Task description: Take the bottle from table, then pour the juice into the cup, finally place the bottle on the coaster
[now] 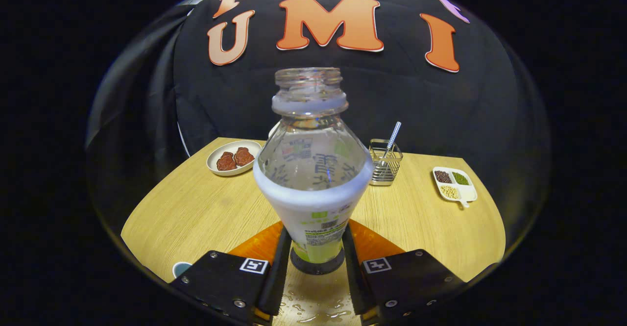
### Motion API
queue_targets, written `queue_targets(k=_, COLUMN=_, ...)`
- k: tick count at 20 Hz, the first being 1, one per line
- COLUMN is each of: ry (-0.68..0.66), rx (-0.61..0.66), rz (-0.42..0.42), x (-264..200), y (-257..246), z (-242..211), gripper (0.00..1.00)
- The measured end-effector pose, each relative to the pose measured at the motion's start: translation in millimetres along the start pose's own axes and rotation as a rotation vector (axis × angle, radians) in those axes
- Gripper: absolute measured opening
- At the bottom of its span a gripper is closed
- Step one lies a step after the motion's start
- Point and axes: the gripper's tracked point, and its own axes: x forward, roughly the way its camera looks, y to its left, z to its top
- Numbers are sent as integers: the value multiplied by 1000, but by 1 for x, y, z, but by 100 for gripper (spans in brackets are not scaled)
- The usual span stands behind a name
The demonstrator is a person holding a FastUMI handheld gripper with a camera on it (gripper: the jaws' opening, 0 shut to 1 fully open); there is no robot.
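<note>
An uncapped clear bottle (313, 169) with a white label stands upright between my fingers, a little pale liquid left at its bottom. Its base rests on a dark round coaster (317, 268) on the wooden table (196, 208). My gripper (316, 230) is shut on the bottle's lower part, one black finger pressing each side. The rim of a small teal cup (180, 268) peeks out beside my left finger, near the table's front edge.
A white plate with two red-brown pieces (233, 158) sits at the back left. A wire holder with a striped straw (385, 167) stands behind the bottle to the right. A divided dish of beans (454, 184) lies far right. Droplets (313, 309) wet the table between my fingers.
</note>
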Motion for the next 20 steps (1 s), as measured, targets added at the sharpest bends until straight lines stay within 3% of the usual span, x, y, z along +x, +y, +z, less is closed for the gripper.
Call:
queue_targets(k=8, ry=97, rx=-10, rz=-6, x=39, y=-7, z=-50, gripper=56)
queue_targets(k=11, ry=81, rx=-3, rz=-2, x=42, y=-7, z=-48, gripper=56)
queue_targets(k=20, ry=117, rx=-11, rz=1, x=26, y=-3, z=-55, gripper=69)
